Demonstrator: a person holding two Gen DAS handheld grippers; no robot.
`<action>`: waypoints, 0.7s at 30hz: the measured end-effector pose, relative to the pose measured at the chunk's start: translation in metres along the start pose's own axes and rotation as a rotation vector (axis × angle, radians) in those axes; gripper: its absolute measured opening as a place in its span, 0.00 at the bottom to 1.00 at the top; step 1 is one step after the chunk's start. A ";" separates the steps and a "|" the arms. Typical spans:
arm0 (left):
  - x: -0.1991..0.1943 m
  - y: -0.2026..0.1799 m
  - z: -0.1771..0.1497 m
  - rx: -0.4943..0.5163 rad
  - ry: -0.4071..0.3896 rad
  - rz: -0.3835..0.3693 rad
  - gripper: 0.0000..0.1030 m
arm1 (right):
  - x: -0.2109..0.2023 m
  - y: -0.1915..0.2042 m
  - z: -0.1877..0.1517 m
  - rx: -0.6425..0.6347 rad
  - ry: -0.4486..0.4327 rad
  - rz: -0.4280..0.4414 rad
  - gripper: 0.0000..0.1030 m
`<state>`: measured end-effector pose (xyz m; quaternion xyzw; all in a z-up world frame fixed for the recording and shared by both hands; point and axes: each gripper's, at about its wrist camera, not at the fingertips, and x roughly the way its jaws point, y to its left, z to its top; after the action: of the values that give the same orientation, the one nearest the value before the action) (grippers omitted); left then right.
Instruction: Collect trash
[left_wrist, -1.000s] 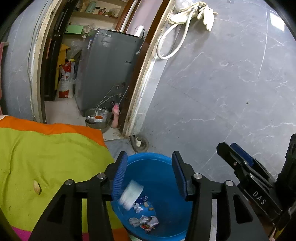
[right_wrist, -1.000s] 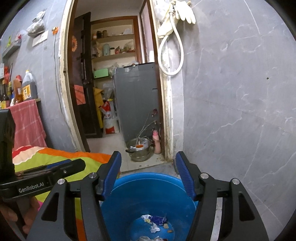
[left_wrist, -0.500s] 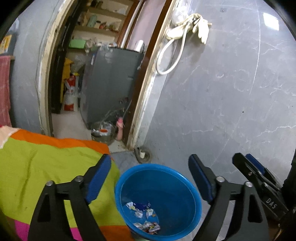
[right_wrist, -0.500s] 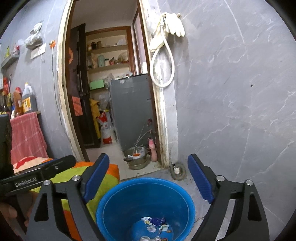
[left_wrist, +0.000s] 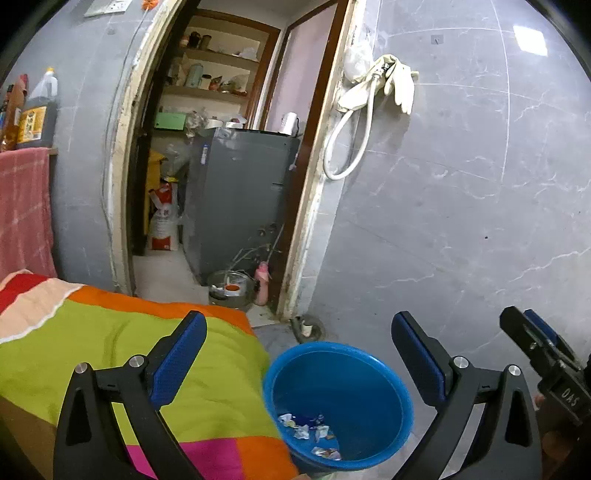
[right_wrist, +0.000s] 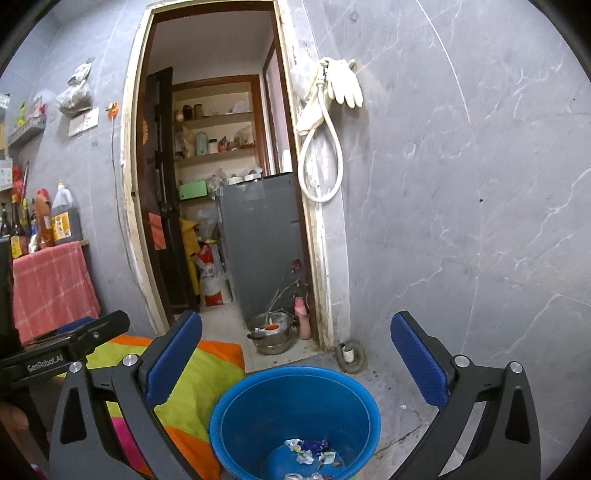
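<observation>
A blue plastic bucket (left_wrist: 369, 363) stands on the floor beside the bed; it also shows in the right wrist view (right_wrist: 236, 417). Several scraps of wrapper trash (left_wrist: 308, 432) lie at its bottom, also seen in the right wrist view (right_wrist: 314, 452). My left gripper (left_wrist: 299, 354) is open and empty, held above and behind the bucket. My right gripper (right_wrist: 295, 356) is open and empty, above the bucket. The right gripper's fingers (left_wrist: 532, 339) show at the left view's right edge.
A bed with a green, orange and pink cover (left_wrist: 110, 347) lies left of the bucket. A grey tiled wall (left_wrist: 461, 221) is to the right. An open doorway shows a grey appliance (left_wrist: 236, 199), a metal pot (left_wrist: 229, 288) and a pink bottle (left_wrist: 261, 282). A floor drain (right_wrist: 349, 356) sits near the doorframe.
A white piece of trash dropped from my left gripper into the bucket. Both grippers opened wider and rose up and back from the bucket.
</observation>
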<state>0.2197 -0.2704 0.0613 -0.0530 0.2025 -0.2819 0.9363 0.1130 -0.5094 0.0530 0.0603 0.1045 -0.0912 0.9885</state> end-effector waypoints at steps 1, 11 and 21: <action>-0.002 0.002 -0.001 0.002 0.001 0.008 0.95 | -0.002 0.001 -0.001 0.001 -0.002 0.001 1.00; -0.012 0.036 -0.018 -0.012 0.008 0.094 0.95 | -0.006 0.019 -0.013 0.021 -0.044 0.007 1.00; -0.023 0.060 -0.031 -0.019 0.001 0.138 0.95 | -0.016 0.037 -0.028 0.019 -0.097 0.004 1.00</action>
<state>0.2199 -0.2068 0.0283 -0.0475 0.2087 -0.2148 0.9529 0.0992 -0.4665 0.0336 0.0656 0.0554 -0.0932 0.9919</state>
